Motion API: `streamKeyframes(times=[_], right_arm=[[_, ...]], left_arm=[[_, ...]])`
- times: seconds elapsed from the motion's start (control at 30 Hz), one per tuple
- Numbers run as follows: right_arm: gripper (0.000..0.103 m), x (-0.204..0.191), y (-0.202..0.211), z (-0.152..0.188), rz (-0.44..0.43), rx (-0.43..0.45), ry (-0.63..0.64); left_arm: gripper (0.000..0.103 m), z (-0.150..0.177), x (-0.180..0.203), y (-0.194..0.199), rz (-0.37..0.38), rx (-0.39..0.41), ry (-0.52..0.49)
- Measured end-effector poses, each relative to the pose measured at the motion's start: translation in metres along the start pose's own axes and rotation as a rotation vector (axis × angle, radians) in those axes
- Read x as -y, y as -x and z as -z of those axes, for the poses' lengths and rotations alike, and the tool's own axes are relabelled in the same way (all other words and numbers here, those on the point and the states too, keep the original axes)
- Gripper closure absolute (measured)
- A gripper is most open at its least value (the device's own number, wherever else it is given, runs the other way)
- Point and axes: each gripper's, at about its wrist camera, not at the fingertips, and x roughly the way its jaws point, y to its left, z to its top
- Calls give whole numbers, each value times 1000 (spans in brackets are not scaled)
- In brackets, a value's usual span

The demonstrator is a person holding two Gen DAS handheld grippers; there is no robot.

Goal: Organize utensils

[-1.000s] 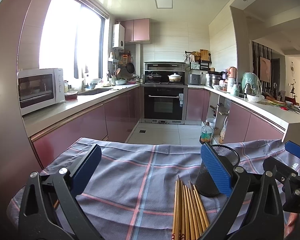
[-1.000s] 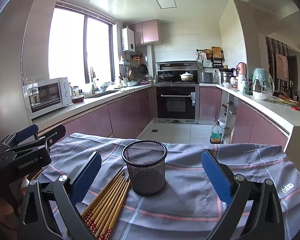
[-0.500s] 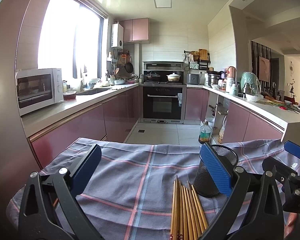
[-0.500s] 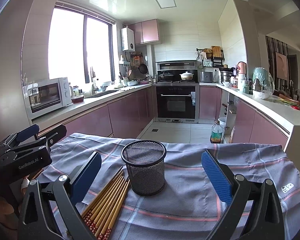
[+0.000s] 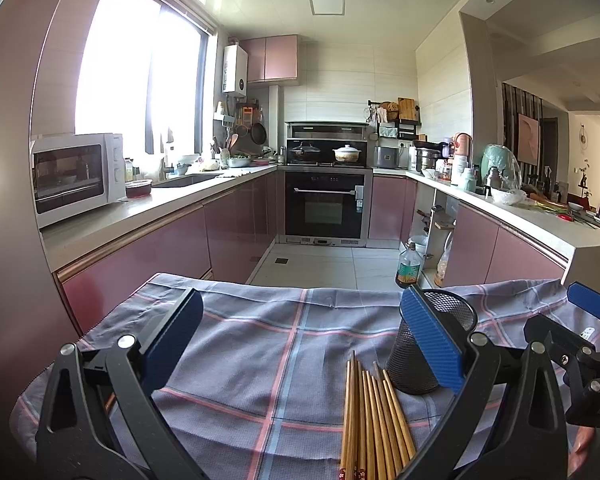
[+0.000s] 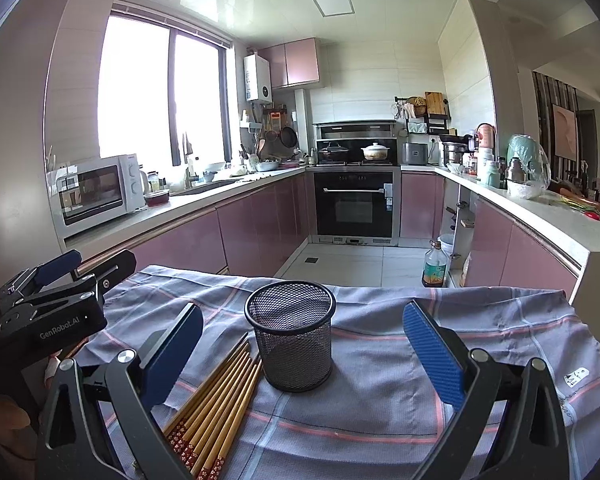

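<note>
Bamboo chopsticks (image 6: 216,400) lie bundled on the plaid cloth (image 6: 380,380), touching the upright mesh cup (image 6: 291,344); left gripper (image 5: 300,344) and right gripper (image 6: 300,352) both spread wide, holding nothing.

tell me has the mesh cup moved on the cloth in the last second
No. The mesh cup sits at the same spot beside the chopsticks on the cloth.

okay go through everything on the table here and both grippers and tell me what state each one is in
Mesh cup: upright, empty.
Chopsticks: loose bundle lying flat on the cloth beside the cup, none picked up.
Plaid cloth: spread over the table, slightly wrinkled.
Left gripper: open, holding nothing.
Right gripper: open, holding nothing.
</note>
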Motion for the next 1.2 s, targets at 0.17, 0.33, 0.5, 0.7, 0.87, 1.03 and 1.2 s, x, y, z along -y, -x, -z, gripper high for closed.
streamKeyframes(times=[0.17, 0.33, 0.5, 0.7, 0.87, 1.03, 1.2], right_arm=[[6, 0, -1, 0, -3, -3, -2], [6, 0, -3, 0, -4, -9, -1], [6, 0, -5, 0, -10, -14, -1], [6, -1, -6, 1, -13, -19, -2], [6, -1, -7, 1, -15, -21, -2], [6, -1, -9, 3, -21, -29, 0], [8, -1, -16, 10, -46, -87, 4]], left_arm=[[5, 1, -2, -1, 3, -6, 6], [5, 1, -3, -4, 4, -12, 8], [5, 1, -3, -4, 9, -18, 10], [5, 1, -5, -9, 11, -30, 12], [5, 3, -5, -11, 13, -34, 9], [5, 4, -6, -15, 22, -50, 8], [5, 13, -11, -27, 46, -111, -2]])
